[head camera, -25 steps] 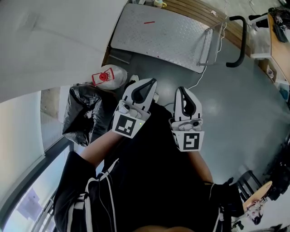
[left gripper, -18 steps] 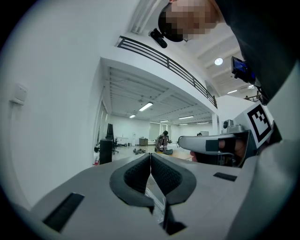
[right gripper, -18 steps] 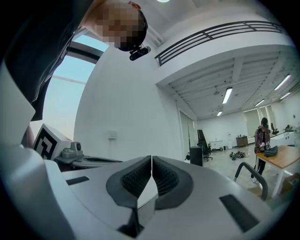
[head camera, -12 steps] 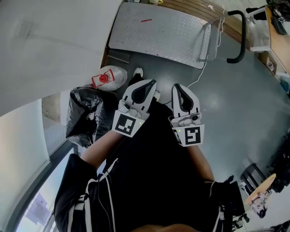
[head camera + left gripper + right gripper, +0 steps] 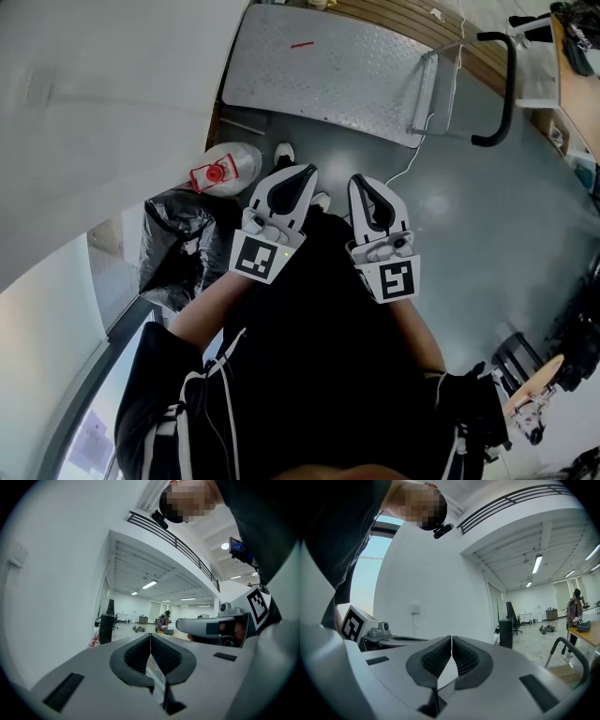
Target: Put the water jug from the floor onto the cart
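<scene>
Lying on floor [image 5: 487, 244], water jug [image 5: 228, 165], left of closed left claw [image 5: 302, 172]

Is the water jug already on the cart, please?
No, the jug is on the floor beside the bag, apart from the cart.

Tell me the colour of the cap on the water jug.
Red. The cap of the water jug shows best in the head view.
</scene>
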Tool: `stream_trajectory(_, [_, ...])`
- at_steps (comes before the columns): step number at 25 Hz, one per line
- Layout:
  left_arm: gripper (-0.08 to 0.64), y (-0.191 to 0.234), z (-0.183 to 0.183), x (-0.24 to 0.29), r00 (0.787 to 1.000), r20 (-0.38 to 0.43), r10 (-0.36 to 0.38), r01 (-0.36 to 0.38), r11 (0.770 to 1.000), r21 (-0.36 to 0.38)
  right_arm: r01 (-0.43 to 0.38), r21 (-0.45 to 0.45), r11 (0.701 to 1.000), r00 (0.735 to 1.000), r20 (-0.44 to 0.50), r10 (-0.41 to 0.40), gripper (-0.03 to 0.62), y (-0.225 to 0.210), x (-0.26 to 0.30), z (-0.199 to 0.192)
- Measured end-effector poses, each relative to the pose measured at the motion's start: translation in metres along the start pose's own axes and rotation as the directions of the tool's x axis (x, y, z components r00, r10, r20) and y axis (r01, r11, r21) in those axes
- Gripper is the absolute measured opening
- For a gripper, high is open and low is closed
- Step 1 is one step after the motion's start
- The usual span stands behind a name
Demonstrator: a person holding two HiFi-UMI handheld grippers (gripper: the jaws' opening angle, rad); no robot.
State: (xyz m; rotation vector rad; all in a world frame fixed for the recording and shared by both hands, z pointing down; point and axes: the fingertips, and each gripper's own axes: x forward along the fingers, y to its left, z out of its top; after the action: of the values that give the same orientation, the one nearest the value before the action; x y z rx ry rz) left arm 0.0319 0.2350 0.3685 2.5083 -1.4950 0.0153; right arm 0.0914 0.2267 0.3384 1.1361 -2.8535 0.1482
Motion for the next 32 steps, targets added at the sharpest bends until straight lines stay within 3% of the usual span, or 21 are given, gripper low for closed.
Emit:
stream_trajectory(4, [0.018,0.038,0.005,0.013,1.0,-0.002,0.007,-0.007,0.999,-0.041,-0.042,-0.003,0.999,0.999,-0.013,0.042,0.018,-0.003,0.037,0.008])
stream_trajectory(6, [0.018,0.053,0.014,0.024,1.0,0.006,-0.003,0.003,1.0,-0.024,-0.045,-0.01,0.999,0.999,-0.015,0.045,0.018,-0.007,0.057,0.012])
stream_trajectory(8, [0.018,0.066,0.024,0.035,1.0,0.015,-0.017,0.017,1.0,-0.003,-0.019,-0.022,1.0,1.0,-0.001,0.019,0.018,-0.014,0.076,0.02])
stream_trajectory(16, [0.018,0.124,0.032,0.06,0.999,0.017,-0.028,0.029,0.997,-0.065,0.084,-0.017,0.996,0.996,0.01,-0.084,0.018,-0.034,0.124,0.026])
stream_trajectory(20, [0.018,0.134,0.033,0.068,0.998,0.007,-0.055,0.056,0.996,-0.076,0.004,0.0,1.0,1.0,-0.002,-0.004,0.018,-0.022,0.148,0.027])
stream_trajectory(24, [0.02,0.141,0.04,0.08,0.996,0.035,-0.081,0.085,0.99,-0.114,0.014,-0.048,0.999,1.0,-0.002,-0.014,0.018,-0.041,0.15,0.029])
stream_trajectory(28, [0.02,0.151,0.049,0.084,0.997,0.074,-0.026,0.033,0.994,-0.102,0.006,-0.008,1.0,1.0,0.011,-0.006,0.018,-0.064,0.154,0.034])
stream_trajectory(32, [0.02,0.156,0.038,0.079,0.999,0.051,0.014,-0.009,0.995,-0.103,-0.001,-0.001,1.0,0.999,0.039,0.001,0.018,-0.063,0.167,0.038])
